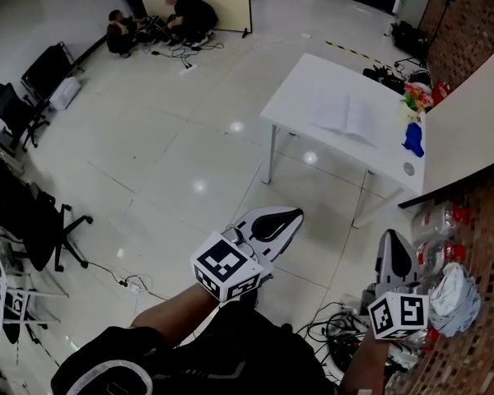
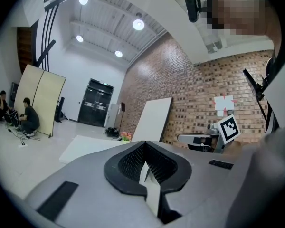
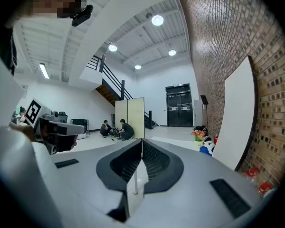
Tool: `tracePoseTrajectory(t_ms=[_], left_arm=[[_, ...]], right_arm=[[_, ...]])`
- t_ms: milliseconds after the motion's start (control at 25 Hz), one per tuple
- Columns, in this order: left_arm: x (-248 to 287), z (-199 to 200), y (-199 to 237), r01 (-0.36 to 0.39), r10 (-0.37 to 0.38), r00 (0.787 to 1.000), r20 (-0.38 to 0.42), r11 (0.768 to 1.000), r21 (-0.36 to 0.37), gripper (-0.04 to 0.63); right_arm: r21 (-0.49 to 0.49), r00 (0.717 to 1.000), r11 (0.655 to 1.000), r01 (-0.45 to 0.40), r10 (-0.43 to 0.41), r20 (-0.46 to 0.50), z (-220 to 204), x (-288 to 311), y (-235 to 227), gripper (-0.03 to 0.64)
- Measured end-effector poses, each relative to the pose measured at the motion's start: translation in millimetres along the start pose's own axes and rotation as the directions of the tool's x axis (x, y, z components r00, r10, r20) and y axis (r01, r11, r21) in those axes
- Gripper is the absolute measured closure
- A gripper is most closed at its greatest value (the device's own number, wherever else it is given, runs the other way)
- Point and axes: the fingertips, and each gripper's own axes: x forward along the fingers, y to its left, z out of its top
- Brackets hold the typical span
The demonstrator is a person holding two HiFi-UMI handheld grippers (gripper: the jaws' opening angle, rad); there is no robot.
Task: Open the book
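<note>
Both jaws pressed together | left gripper (image 1: 292, 216), right gripper (image 1: 393, 237) empty | book (image 1: 348, 118) indistinct on table (image 1: 311, 87)

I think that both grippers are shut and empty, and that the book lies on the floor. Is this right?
Not quite. The book lies on the white table, not on the floor; the head view shows it. The rest is right: the left gripper and the right gripper are both shut and empty.
</note>
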Motion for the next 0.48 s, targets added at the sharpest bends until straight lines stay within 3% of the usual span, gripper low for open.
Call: tracePoseTrajectory(t_ms=[240,480], left_arm=[[-12,-12,-80,-0.069,0.069,0.998,-0.013,0.998,0.004,0.600],[-19,-22,-154,-0.110,0.111,0.993,-0.035,0.993,0.029,0.600]], right_arm=[[-0.006,0.998,0.999,-0.047,0.047,0.032,-8,-81,-11,0.614],[0.052,0.997,0.997,-0.058,0.055,0.056,-23,-149,-44,0.614]])
